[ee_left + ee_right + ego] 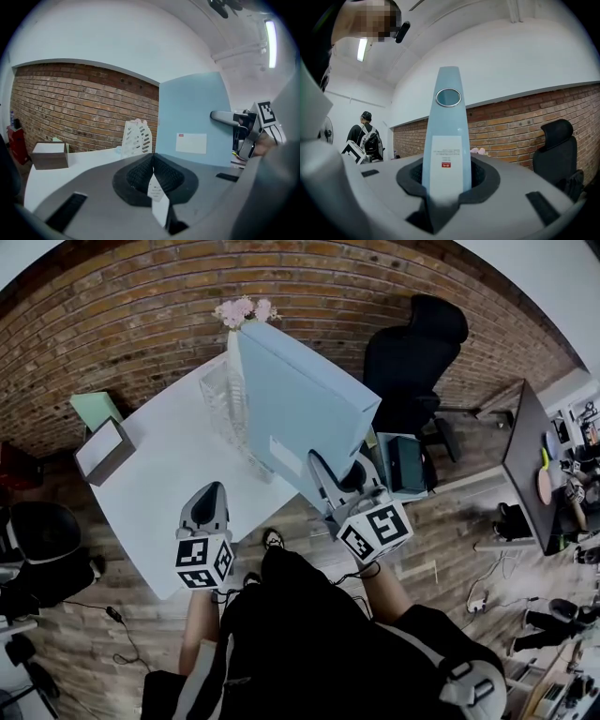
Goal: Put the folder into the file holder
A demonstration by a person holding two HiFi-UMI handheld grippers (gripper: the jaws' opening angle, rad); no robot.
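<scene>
A light blue folder [300, 409] is held up on edge over the right side of the white table [159, 493]. My right gripper [323, 474] is shut on its lower spine, which carries a white label and a ring hole [446, 136]. The clear file holder [223, 395] stands on the table just left of the folder, near the far edge, and shows as a slotted white rack [137, 137] in the left gripper view. My left gripper [211, 501] hangs over the table's near edge, its jaws [153, 164] together with nothing held. From there the folder's flat face [192, 117] fills the right.
A brown box with a white top [103, 451] sits at the table's left end. Pink flowers [244, 310] stand behind the file holder. A black office chair [412, 352] is beyond the table on the right, and a dark desk [525, 456] farther right. A person with a backpack [365, 136] stands in the distance.
</scene>
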